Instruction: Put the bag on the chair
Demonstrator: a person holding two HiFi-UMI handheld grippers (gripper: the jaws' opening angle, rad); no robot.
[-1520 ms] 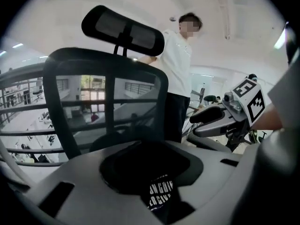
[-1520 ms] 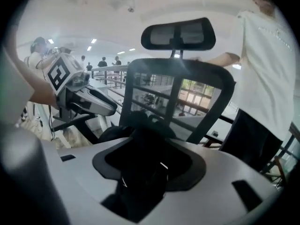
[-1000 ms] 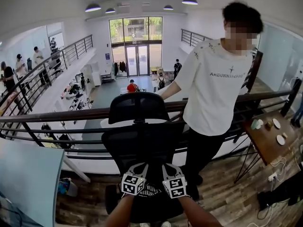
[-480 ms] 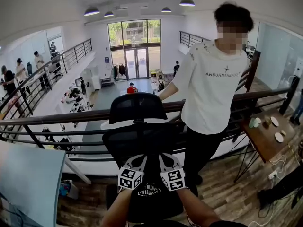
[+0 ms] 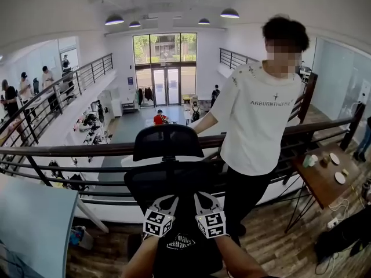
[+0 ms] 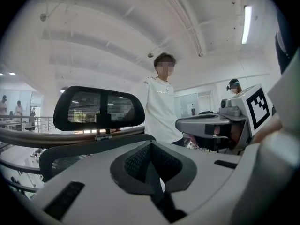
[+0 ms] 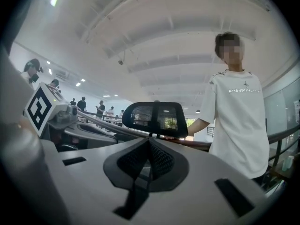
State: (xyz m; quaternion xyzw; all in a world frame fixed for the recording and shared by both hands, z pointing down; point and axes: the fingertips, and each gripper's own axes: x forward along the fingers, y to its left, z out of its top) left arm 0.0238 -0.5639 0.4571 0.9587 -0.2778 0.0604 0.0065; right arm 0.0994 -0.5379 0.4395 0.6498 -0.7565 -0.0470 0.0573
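Observation:
A black office chair with a mesh headrest (image 5: 168, 142) and a dark backrest (image 5: 174, 178) faces me at the railing. A black bag with white print (image 5: 184, 242) hangs low in front of the backrest, between my two arms. My left gripper (image 5: 167, 201) and right gripper (image 5: 203, 199) sit side by side above it, both shut on the bag's top. In the left gripper view the left gripper (image 6: 152, 161) has its jaws pressed together with a dark strip between them, and the headrest (image 6: 98, 108) is just beyond. The right gripper (image 7: 149, 153) looks the same below the headrest (image 7: 154, 118).
A person in a white T-shirt (image 5: 258, 114) stands right of the chair, leaning on the metal railing (image 5: 69, 150). A small wooden table with cups (image 5: 324, 184) stands at the right. A pale blue panel (image 5: 29, 225) fills the lower left. Below the railing is an open hall.
Both grippers and the bag have barely moved, shifting slightly left. The bag's print now sits a little lower. The standing person has shifted slightly.

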